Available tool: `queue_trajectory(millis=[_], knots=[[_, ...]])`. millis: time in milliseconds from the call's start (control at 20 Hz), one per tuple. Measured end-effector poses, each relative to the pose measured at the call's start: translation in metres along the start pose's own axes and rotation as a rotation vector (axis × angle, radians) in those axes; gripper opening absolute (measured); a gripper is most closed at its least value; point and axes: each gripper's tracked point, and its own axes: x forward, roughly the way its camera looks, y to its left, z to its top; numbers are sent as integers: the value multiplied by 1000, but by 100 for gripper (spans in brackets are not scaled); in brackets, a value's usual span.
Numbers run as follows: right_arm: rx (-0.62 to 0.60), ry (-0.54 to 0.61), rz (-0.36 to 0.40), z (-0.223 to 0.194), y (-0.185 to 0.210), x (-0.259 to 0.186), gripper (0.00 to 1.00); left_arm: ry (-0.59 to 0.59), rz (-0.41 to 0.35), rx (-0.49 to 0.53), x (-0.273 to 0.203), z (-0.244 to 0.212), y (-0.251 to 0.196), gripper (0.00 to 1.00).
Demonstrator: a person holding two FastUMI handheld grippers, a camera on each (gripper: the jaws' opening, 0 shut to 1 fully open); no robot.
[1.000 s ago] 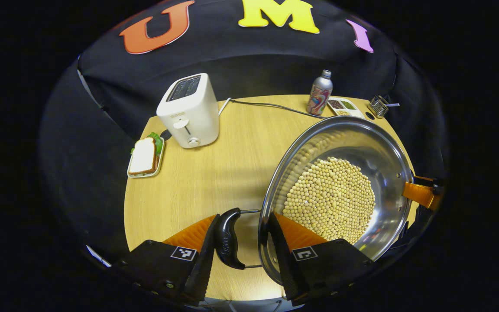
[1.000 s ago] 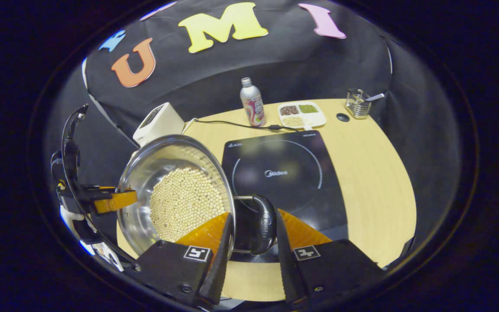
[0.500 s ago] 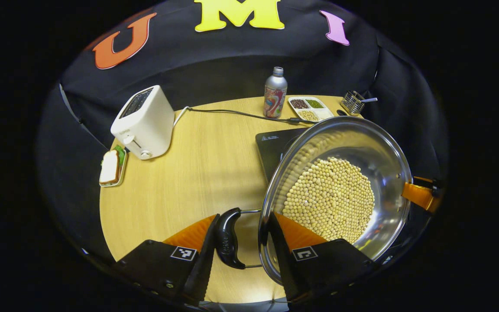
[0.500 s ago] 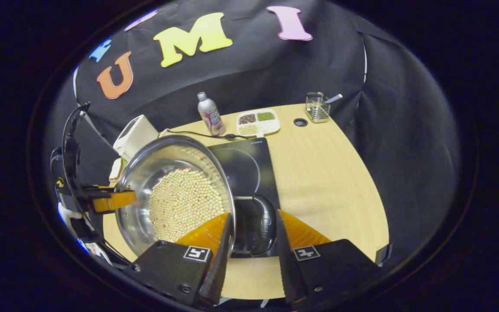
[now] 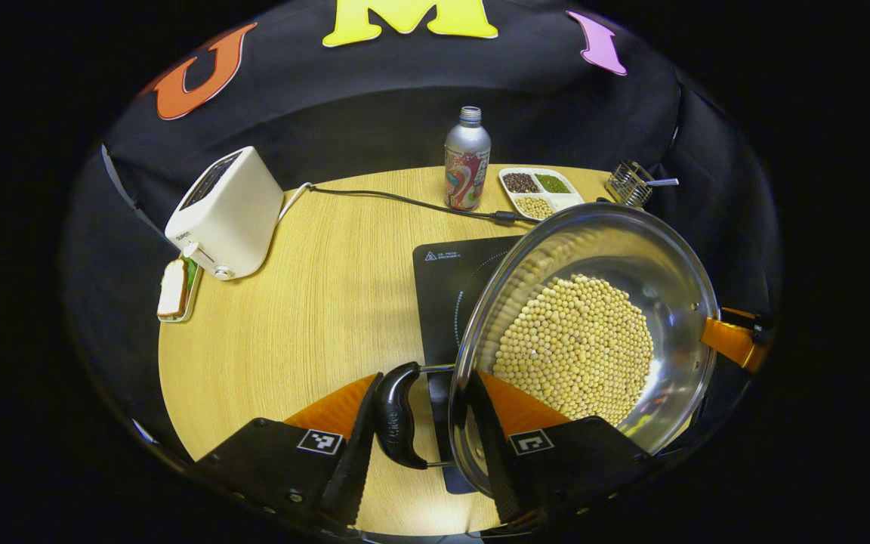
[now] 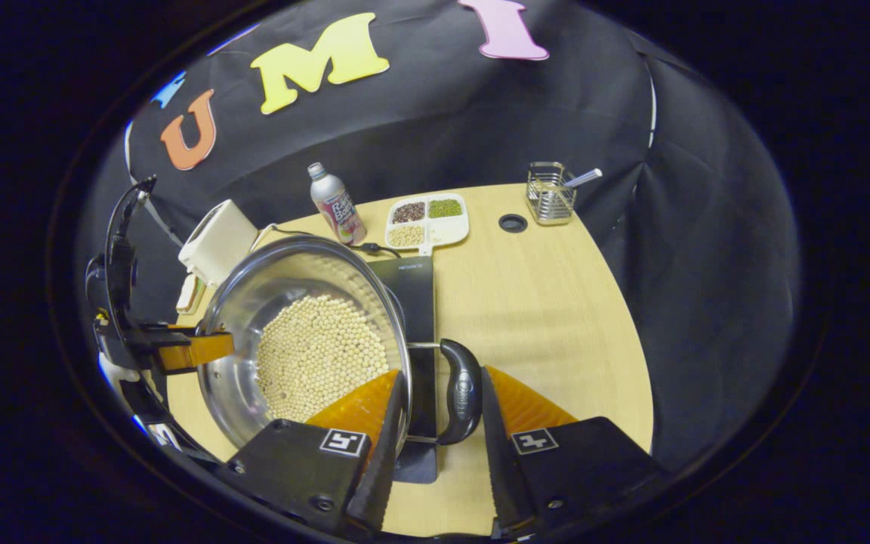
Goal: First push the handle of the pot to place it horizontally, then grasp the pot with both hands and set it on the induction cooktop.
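In the left gripper view, a sandwich (image 5: 173,289) on a small plate lies at the far left edge of the worktop (image 5: 329,302), just beside a white toaster (image 5: 222,213) whose cord (image 5: 405,202) runs rightward across the wood. Behind the cord stands a printed metal bottle (image 5: 466,159), then a white divided dish (image 5: 539,192) of dark, green and pale grains, and a wire holder (image 5: 630,183) at the far right corner. The black induction cooktop (image 5: 446,279) lies in the middle, partly hidden under the steel pot (image 5: 635,249), which holds a layer of soybeans (image 5: 575,347) and hangs above the cooktop's near right part. The left gripper (image 5: 420,434) has its fingers closed around the pot's left handle (image 5: 396,415), one finger outside the black grip and the other against the pot's rim. At the pot's far side an orange finger of the right gripper (image 5: 733,340) meets the rim. In the right gripper view, the left gripper (image 6: 178,349) shows at the pot's (image 6: 254,302) left rim, the beans (image 6: 322,355) fill its bottom, and the cooktop (image 6: 416,291) peeks out beyond it. The right gripper (image 6: 439,423) clamps its fingers about the right handle (image 6: 462,389), which lies level. Bare worktop (image 6: 556,317) stretches off to the right.
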Motion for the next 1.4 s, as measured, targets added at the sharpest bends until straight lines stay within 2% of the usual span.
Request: queue_trajectory(millis=[250, 300, 350, 400, 600, 650, 750, 800, 850, 950, 1000, 1050, 1100, 1150, 1200, 1400], knots=[[-31, 28, 19, 13, 2, 16, 53, 30, 22, -36, 20, 8, 7, 65], [-30, 33, 21, 15, 2, 19, 53, 31, 25, -36, 22, 9, 8, 70], [-31, 38, 22, 17, 3, 25, 53, 40, 26, -34, 27, 12, 9, 65], [-30, 45, 23, 18, 3, 31, 56, 38, 29, -38, 31, 15, 11, 65], [-18, 64, 21, 22, 4, 56, 53, 48, 37, -17, 46, 21, 16, 65], [-23, 65, 17, 24, 4, 62, 53, 54, 34, -15, 49, 22, 15, 71], [-46, 62, 14, 27, 1, 66, 53, 72, 32, -22, 56, 19, 16, 65], [-49, 48, 14, 29, 1, 69, 53, 45, 32, -15, 58, 25, 16, 75], [-57, 36, 15, 30, 0, 69, 53, 58, 31, -10, 58, 22, 16, 75], [-55, 21, 21, 28, -2, 67, 54, 43, 28, -7, 58, 23, 16, 75], [-28, 18, 19, 27, -1, 69, 55, 26, 26, -2, 60, 26, 16, 65], [-32, 18, 16, 26, -1, 67, 55, 28, 31, 0, 61, 27, 16, 75], [-39, 20, 13, 25, -1, 68, 55, 26, 38, 6, 60, 27, 16, 75], [-39, 21, 16, 26, -2, 68, 54, 28, 38, 8, 61, 26, 16, 55], [-30, 18, 20, 26, -1, 67, 55, 23, 33, 10, 61, 28, 16, 66], [-39, 10, 16, 26, -1, 67, 55, 17, 37, 10, 61, 29, 16, 66]])
